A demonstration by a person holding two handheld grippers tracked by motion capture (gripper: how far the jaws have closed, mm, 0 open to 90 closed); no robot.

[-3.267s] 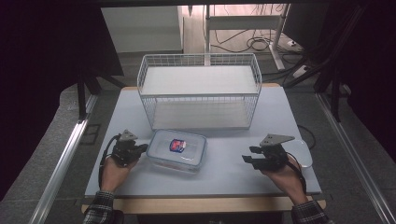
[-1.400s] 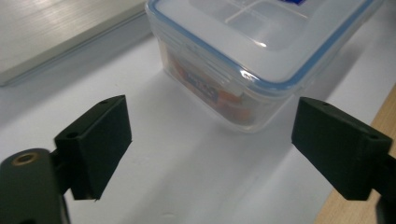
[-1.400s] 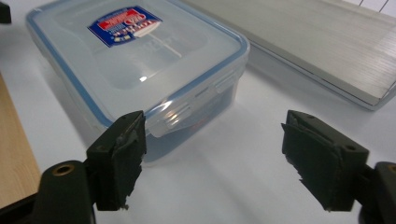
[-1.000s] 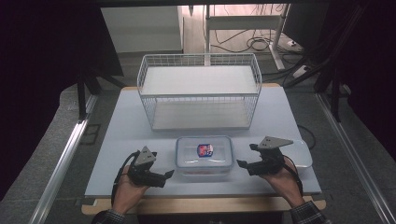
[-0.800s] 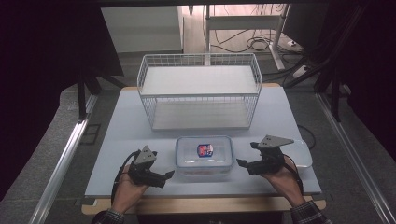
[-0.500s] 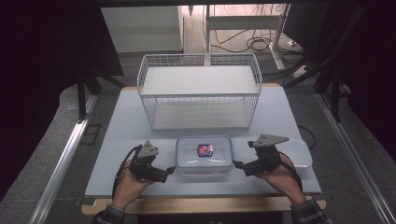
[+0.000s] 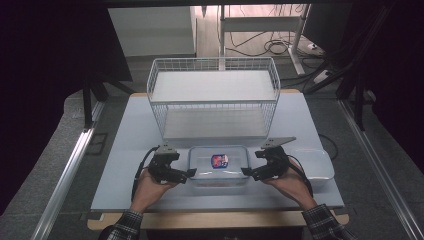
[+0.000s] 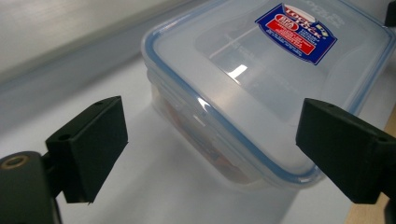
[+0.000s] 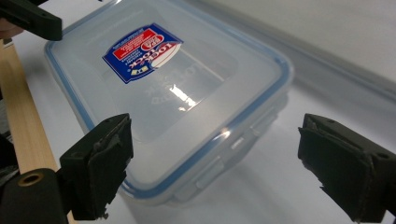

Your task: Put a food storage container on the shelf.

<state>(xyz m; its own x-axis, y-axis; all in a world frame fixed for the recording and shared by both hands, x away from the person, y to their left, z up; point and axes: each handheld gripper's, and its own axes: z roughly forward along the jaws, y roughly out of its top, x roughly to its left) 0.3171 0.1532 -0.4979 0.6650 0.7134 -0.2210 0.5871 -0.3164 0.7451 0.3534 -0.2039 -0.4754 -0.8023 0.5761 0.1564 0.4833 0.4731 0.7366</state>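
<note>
Tongs flank a lidded box at the worktop's front edge

The clear lidded box [image 7: 218,165] sits near the middle of the front edge of the worktop [image 7: 125,150], before the wire basket [image 7: 212,100]. The left tongs [image 7: 186,175] and right tongs [image 7: 248,172] stand apart at its ends, both having just narrowed slightly, clamping nothing. A spare clear tub [image 7: 312,162] lies toward the right edge.

Pale table [image 7: 125,150], grey floor [image 7: 60,150], cables [image 7: 280,47], dark surroundings
</note>
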